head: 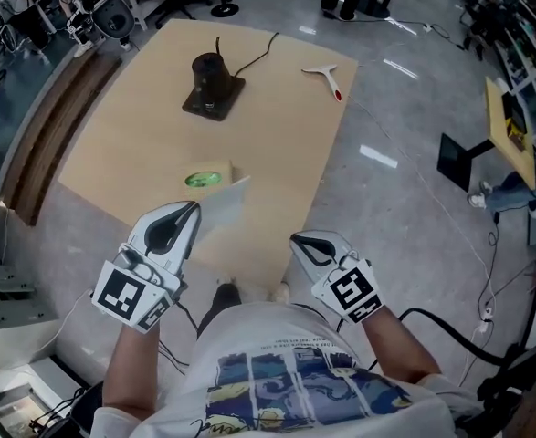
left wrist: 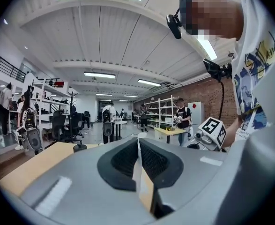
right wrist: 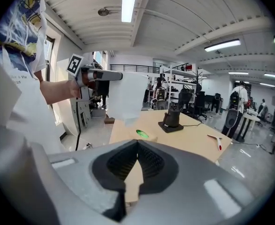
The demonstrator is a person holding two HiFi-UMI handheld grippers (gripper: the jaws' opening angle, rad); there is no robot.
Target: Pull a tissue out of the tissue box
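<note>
I am holding a white tissue (head: 229, 203) pinched in my clenched left gripper (head: 194, 207), seemingly free above the tissue box (head: 208, 177) near the table's (head: 277, 108) near edge, my right gripper (head: 297, 239) idling shut and empty at right, so I judge only carrying it away remains.
</note>
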